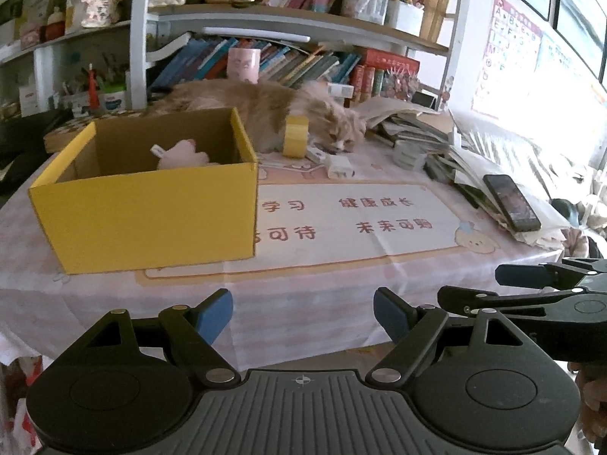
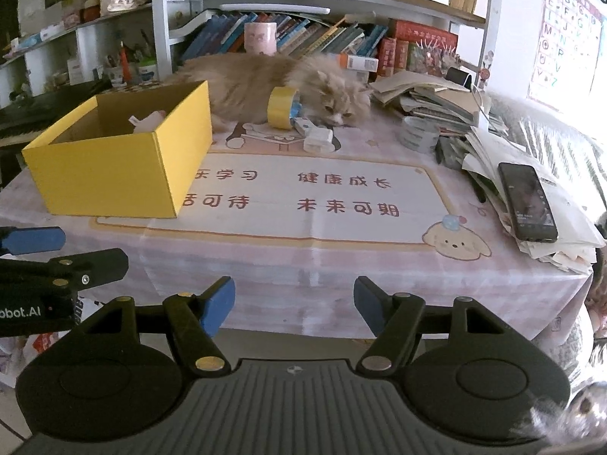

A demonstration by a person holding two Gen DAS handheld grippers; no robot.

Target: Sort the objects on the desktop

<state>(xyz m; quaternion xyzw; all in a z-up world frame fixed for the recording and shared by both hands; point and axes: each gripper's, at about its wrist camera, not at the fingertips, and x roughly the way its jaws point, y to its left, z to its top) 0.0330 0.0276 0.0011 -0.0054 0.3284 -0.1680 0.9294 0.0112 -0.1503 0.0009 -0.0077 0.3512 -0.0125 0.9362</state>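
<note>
Left hand-held gripper (image 1: 302,313) hung wide apart and empty before the desk (image 1: 341,276); right hand-held gripper (image 2: 294,305) likewise gaped, empty.

Clear mat centre (image 2: 315,197); yellow box (image 2: 114,174) left, cat (image 2: 273,83) behind, papers (image 2: 531,174) right.

Matt yellow cardboard box (image 1: 151,220); glossy black phone (image 1: 512,203); creased tablecloth (image 1: 341,280).

We see daylight glare blowing out the window (image 1: 569,87) at two o'clock; edges bend, shelves (image 1: 265,19) look soft.
</note>
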